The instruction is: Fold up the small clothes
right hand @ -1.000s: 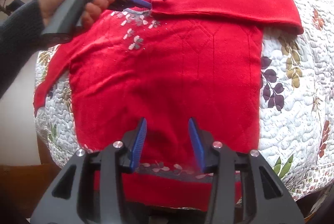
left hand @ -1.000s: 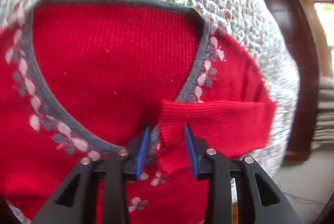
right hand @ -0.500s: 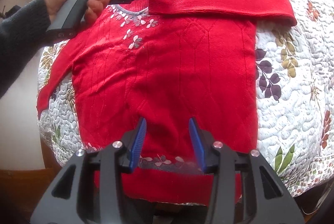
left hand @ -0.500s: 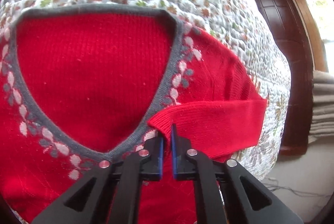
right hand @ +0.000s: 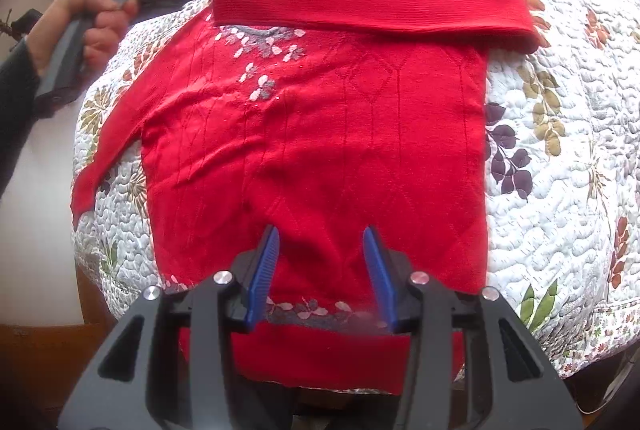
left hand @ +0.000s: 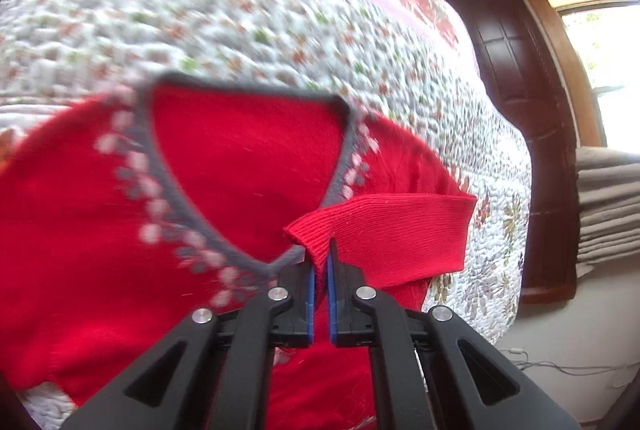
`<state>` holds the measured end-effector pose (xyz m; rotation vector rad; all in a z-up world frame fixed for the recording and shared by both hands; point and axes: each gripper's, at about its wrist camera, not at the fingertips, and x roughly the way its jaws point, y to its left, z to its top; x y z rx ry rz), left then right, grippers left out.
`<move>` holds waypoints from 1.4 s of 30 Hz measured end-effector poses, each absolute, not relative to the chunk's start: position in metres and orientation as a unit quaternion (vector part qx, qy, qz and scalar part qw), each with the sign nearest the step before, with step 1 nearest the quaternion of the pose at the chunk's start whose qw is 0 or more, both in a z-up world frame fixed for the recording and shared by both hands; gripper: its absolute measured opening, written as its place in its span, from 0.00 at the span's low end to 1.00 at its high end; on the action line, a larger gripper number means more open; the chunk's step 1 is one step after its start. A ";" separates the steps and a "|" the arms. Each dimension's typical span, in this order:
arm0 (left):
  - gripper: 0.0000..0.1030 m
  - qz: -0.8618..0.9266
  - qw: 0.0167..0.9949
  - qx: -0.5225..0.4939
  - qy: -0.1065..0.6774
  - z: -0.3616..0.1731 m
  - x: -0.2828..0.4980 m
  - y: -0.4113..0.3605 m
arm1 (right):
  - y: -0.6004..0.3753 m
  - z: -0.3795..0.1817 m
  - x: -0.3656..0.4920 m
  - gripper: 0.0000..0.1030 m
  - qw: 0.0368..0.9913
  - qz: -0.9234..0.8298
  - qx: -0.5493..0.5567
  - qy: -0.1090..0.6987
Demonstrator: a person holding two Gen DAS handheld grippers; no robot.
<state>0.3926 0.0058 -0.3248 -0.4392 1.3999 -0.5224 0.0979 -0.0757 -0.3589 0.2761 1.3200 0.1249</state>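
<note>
Quilted floral bedspread [right hand: 560, 165] carries a red sweater [right hand: 320, 149] lying flat; only the left wrist view shows a dark wooden door [left hand: 520, 109]; left gripper [left hand: 320, 266] pinches the folded sleeve's cuff [left hand: 316, 242], right gripper [right hand: 322, 262] hovers spread apart above the hem

Dark wooden door [left hand: 520, 117] beside bright window [left hand: 608, 69]

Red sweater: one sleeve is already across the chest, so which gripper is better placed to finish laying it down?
Left. The left gripper is shut on the sleeve cuff by the neckline, so it probably only needs to lower and release. The right gripper hangs open over the sweater's hem, holding nothing.
</note>
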 end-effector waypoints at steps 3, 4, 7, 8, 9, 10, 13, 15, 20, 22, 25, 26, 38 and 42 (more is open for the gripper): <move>0.04 -0.217 0.715 -0.205 0.632 -0.324 0.393 0.038 | -0.071 -0.357 0.098 0.43 0.778 0.062 0.127 0.612; 0.04 -0.210 0.715 -0.210 0.633 -0.325 0.393 0.047 | -0.068 -0.357 0.098 0.43 0.778 0.064 0.126 0.612; 0.04 -0.187 0.716 -0.218 0.636 -0.332 0.393 0.077 | -0.061 -0.355 0.097 0.43 0.778 0.069 0.122 0.613; 0.04 -0.182 0.716 -0.221 0.637 -0.334 0.392 0.083 | -0.059 -0.355 0.097 0.43 0.777 0.071 0.120 0.614; 0.04 -0.177 0.716 -0.223 0.637 -0.337 0.391 0.091 | -0.057 -0.354 0.097 0.43 0.777 0.072 0.119 0.614; 0.04 -0.171 0.717 -0.223 0.638 -0.338 0.391 0.098 | -0.055 -0.354 0.097 0.43 0.777 0.073 0.118 0.614; 0.04 -0.158 0.717 -0.225 0.641 -0.344 0.389 0.117 | -0.050 -0.354 0.096 0.43 0.775 0.077 0.114 0.617; 0.04 -0.151 0.716 -0.227 0.642 -0.347 0.389 0.131 | -0.047 -0.355 0.096 0.43 0.774 0.078 0.112 0.619; 0.04 -0.135 0.715 -0.231 0.645 -0.355 0.387 0.152 | -0.044 -0.357 0.097 0.43 0.772 0.080 0.111 0.621; 0.04 -0.130 0.715 -0.233 0.646 -0.359 0.387 0.158 | -0.044 -0.357 0.097 0.43 0.772 0.081 0.111 0.621; 0.04 -0.123 0.715 -0.238 0.646 -0.361 0.386 0.169 | -0.044 -0.357 0.097 0.43 0.771 0.080 0.111 0.622; 0.04 -0.122 0.714 -0.239 0.646 -0.361 0.385 0.173 | -0.044 -0.357 0.097 0.43 0.771 0.079 0.111 0.622; 0.04 -0.111 0.708 -0.232 0.658 -0.381 0.382 0.181 | -0.047 -0.361 0.095 0.43 0.768 0.078 0.109 0.626; 0.13 -0.086 0.712 -0.215 0.663 -0.387 0.382 0.182 | -0.046 -0.362 0.095 0.43 0.766 0.077 0.106 0.630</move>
